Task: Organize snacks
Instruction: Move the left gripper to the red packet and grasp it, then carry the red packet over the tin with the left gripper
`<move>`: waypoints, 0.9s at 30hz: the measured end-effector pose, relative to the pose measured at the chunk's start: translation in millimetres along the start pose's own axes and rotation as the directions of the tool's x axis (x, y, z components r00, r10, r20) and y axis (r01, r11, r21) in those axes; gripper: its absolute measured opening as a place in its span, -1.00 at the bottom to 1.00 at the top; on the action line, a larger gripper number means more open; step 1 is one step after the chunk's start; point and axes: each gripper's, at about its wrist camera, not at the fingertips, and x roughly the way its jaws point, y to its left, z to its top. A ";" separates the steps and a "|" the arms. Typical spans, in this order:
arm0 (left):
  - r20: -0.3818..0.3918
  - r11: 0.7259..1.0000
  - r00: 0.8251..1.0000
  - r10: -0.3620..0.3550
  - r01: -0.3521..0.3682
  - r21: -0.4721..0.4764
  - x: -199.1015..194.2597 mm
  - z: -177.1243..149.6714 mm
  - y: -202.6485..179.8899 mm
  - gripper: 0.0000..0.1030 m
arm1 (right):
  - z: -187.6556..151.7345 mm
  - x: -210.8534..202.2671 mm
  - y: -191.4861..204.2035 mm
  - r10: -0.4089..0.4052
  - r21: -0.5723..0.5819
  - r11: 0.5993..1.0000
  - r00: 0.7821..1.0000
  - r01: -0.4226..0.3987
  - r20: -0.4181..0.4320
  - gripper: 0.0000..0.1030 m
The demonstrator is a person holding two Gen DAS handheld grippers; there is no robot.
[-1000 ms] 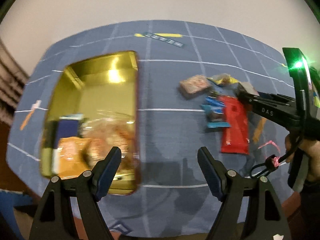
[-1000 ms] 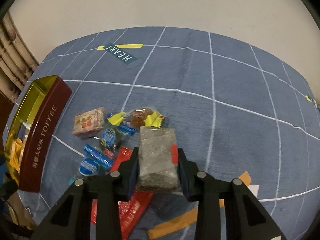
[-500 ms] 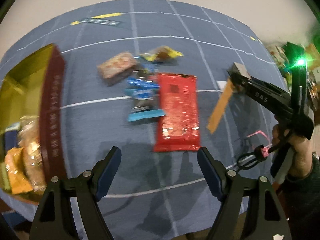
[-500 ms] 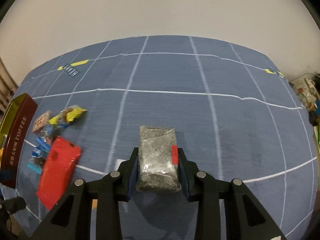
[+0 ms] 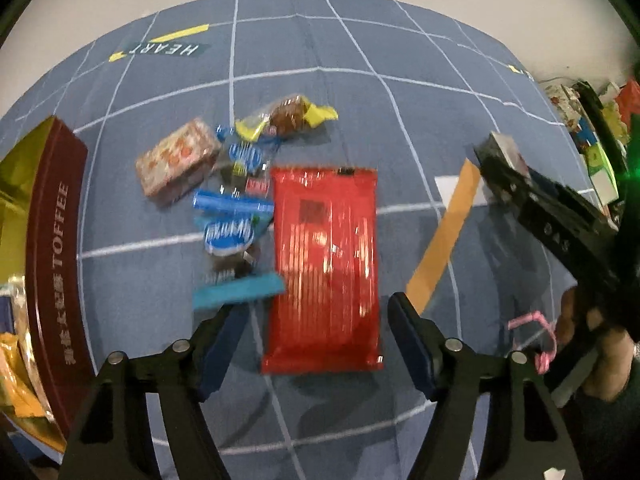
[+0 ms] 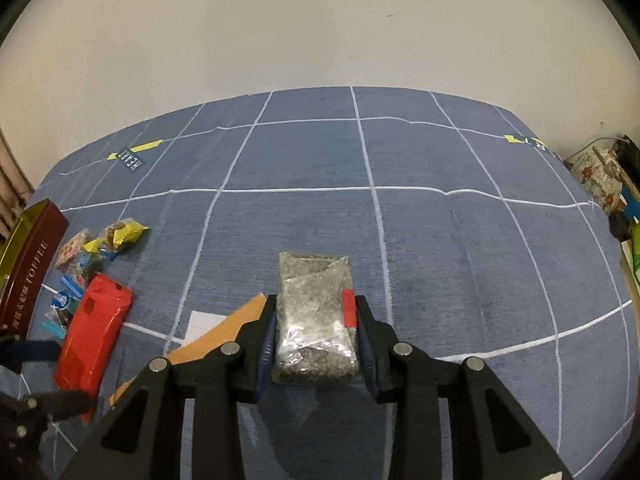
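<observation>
A: Snacks first, biggest down. What carries them?

B: A counter (image 6: 460, 240) under a blue gridded cloth. At its left edge stands the open toffee tin (image 5: 56, 248), some packets already inside it. Just right of the tin lies the loose pile: the red packet (image 5: 326, 264) is the largest, then the pink patterned packet (image 5: 176, 160), the blue-wrapped biscuits (image 5: 230, 236), and the yellow-ended candy (image 5: 288, 114) farthest from the camera.

A: And the grippers?

B: The left gripper (image 5: 316, 328) hovers over the near end of the red packet with its jaws spread wide and nothing between them. The right gripper (image 6: 316, 332) has its jaws clenched on a clear grey packet (image 6: 314, 320), carried above bare cloth well right of the pile.

A: What could go wrong?

B: My guess is the red packet. It looks slick and flat, and it is about as wide as the open jaws, so closing across it could buckle it or skid off. Its left edge touches the blue wrappers, so a drag may pull those along. The grey packet sticks out far past the jaws; a quick swing might let it slip.

A: How do they lie?

B: The red packet's long axis runs away from the left camera, between the two fingers. The grey packet's long axis points straight ahead along the right gripper.
</observation>
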 end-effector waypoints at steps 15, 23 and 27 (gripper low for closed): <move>0.039 0.992 0.993 0.107 -0.109 0.064 7.8 8.1 -14.6 -0.10 | -5.5 -4.2 5.3 -0.025 -0.022 0.999 0.999 0.026 0.038 -0.29; 0.017 0.993 0.994 0.109 -0.110 0.050 -9.8 -22.4 -2.1 -0.22 | -4.8 -4.7 8.2 -0.038 -0.033 0.999 0.999 0.039 0.036 -0.29; -0.004 0.995 0.996 0.089 -0.089 0.051 -16.5 -36.3 3.8 -0.23 | -4.5 -3.7 10.2 -0.050 -0.045 0.998 0.998 0.052 0.034 -0.28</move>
